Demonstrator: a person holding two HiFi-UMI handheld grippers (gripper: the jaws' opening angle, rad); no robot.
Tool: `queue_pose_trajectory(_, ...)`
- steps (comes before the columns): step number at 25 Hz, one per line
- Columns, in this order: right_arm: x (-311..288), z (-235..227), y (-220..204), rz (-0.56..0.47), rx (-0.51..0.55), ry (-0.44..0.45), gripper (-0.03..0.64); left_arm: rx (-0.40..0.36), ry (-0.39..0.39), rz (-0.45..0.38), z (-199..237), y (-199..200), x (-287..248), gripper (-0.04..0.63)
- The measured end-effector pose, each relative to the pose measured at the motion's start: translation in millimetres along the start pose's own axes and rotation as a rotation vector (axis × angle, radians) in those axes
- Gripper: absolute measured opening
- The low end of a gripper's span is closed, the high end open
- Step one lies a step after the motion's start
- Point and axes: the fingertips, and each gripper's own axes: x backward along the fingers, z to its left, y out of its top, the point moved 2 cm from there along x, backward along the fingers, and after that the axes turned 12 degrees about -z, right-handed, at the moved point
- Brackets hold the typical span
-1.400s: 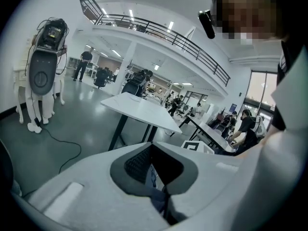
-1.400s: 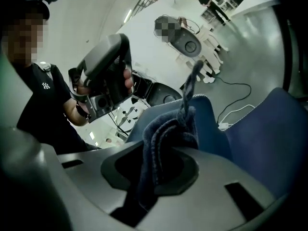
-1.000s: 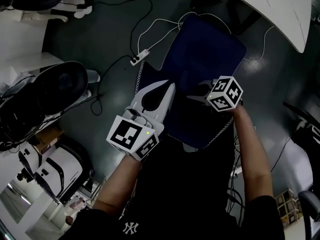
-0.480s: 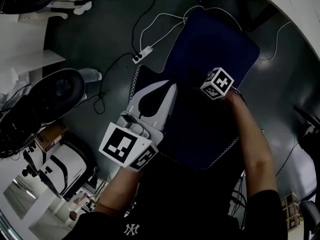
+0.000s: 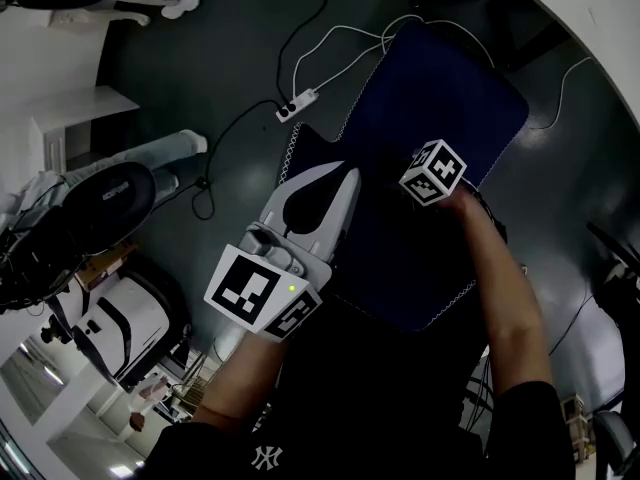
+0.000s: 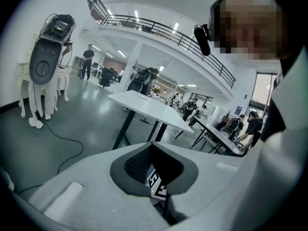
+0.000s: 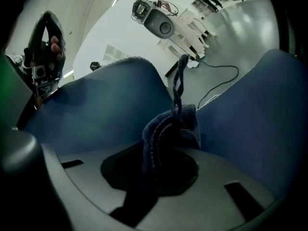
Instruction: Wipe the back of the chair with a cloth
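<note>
A dark blue cloth [image 5: 440,88] with a white stitched edge hangs spread wide in front of me and hides what is behind it; I cannot make out the chair's back. My right gripper [image 5: 412,183], under its marker cube, is shut on a bunched fold of this cloth [image 7: 168,124], which fans out to both sides in the right gripper view. My left gripper [image 5: 343,176] is white and sits at the cloth's left edge. Its jaws are shut with nothing between them [image 6: 154,146]; they point up at open room.
A power strip [image 5: 298,106] with white and black cables lies on the dark floor beyond the cloth. A black office chair [image 5: 100,208] stands at the left, a white table [image 5: 600,8] at the top right. More tables [image 6: 149,110] and people fill the hall.
My right gripper has moved up and away with the cloth, which now hangs more stretched out. The left gripper has barely shifted.
</note>
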Motion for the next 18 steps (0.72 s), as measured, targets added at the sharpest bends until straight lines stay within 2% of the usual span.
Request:
queue_pose_trajectory(9, 21, 108, 48, -0.081, 0.017, 0.078, 0.075, 0.017, 0.022, 0.010, -14, 26, 40, 0.008)
queue_pose_trajectory(18, 28, 170, 78, -0.089, 0.066, 0.119, 0.075, 0.013, 0.037, -0.012, -12, 43, 62, 0.008)
